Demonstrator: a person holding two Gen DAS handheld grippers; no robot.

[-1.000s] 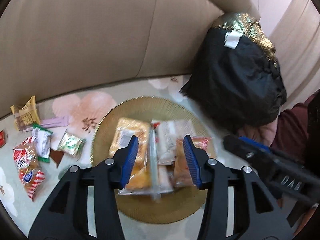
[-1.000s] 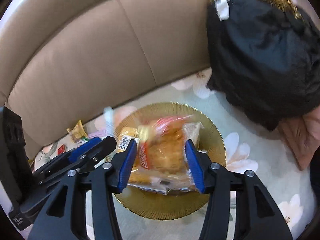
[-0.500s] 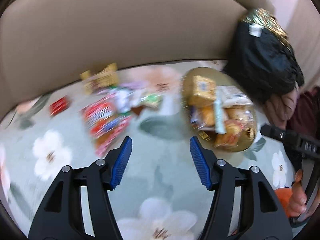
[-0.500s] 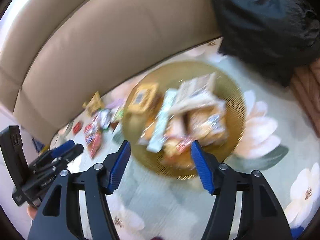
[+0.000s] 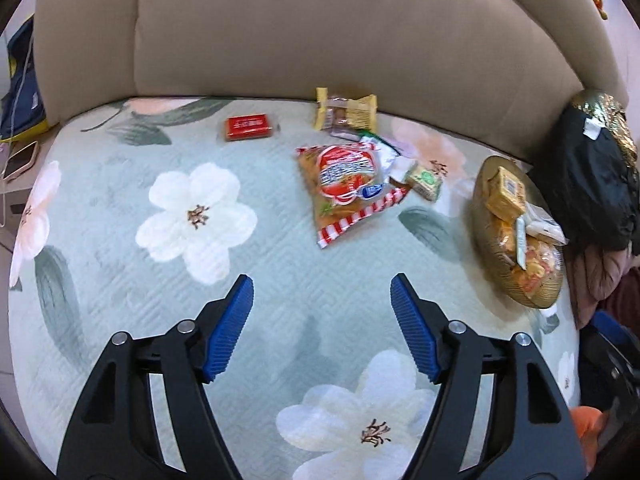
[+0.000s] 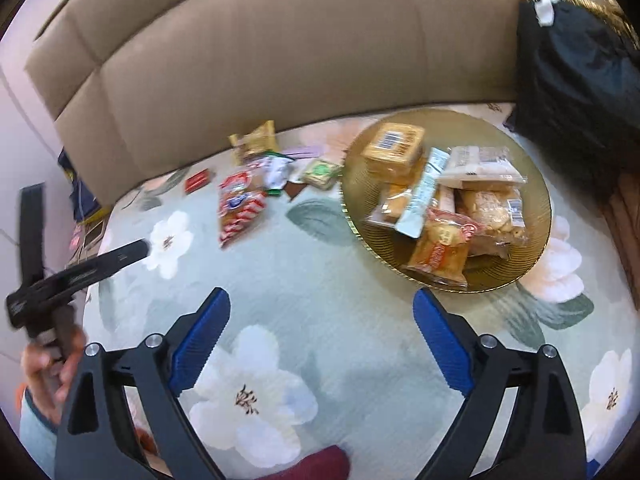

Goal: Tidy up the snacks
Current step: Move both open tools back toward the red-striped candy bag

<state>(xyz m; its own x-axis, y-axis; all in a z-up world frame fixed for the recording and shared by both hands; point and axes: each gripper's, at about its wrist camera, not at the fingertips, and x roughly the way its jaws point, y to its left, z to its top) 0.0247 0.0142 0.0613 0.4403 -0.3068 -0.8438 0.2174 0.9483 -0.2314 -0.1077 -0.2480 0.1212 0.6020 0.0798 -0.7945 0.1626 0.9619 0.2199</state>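
Sofa back: tan, curving behind everything.
Floral quilt: pale green with white flowers, bearing all the snacks.
Black bag: bulky, at the far right, just behind the plate.
Gold plate: already loaded with several wrapped snacks, stacked loosely and overlapping.
Red striped bag: biggest loose snack, flat on the quilt, well apart from the plate.
Small loose snacks: yellow wrapper by the sofa back, green packet between striped bag and plate, red packet alone further left.
Risk: crinkly, puffy bag likely to slip from a shallow pinch; another drop onto the crowded heap likely to slide packets off the plate rim.
Left gripper: tilted down over bare quilt, short of the striped bag, jaws just widened and released, nothing between.
Right gripper: tilted down, near the plate's front edge, jaws just sprung wide, nothing held.
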